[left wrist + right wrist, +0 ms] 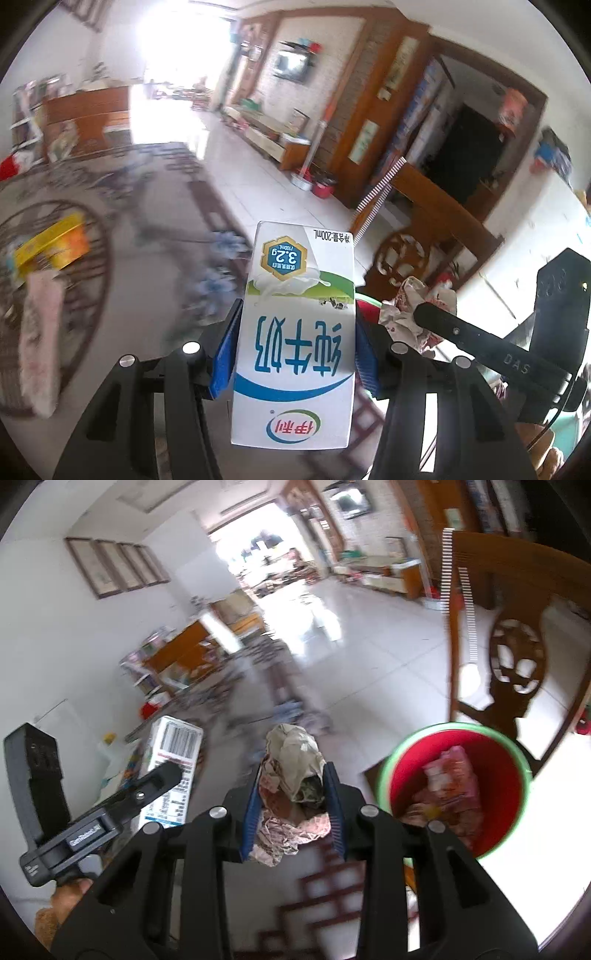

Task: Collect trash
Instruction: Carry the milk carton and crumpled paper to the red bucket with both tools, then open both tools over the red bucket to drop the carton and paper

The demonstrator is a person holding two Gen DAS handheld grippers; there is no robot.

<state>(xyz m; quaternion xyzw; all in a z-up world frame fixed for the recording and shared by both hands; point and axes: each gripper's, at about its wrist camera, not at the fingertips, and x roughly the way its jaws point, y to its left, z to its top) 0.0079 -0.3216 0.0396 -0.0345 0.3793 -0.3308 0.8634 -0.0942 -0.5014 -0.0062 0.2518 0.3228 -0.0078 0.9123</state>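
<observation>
Tongs first: the left tongs (295,347) are clamped on a carton (295,332), held upside down by its sides; the right tongs (293,805) are pinched together on a wad of paper (295,775), part of it hanging loose below the pads. A bin (456,790) stands low to the right, wrappers already inside. Risks, as I judge them: the smooth carton could slide out if tilted, the wad could tear free, and either could strike the bin's rim or the chair (517,657) behind.

White-blue-green milk carton (295,332), red green-rimmed bucket (509,775), beige-pink crumpled wrapper (291,764), blue fingers (251,808).
</observation>
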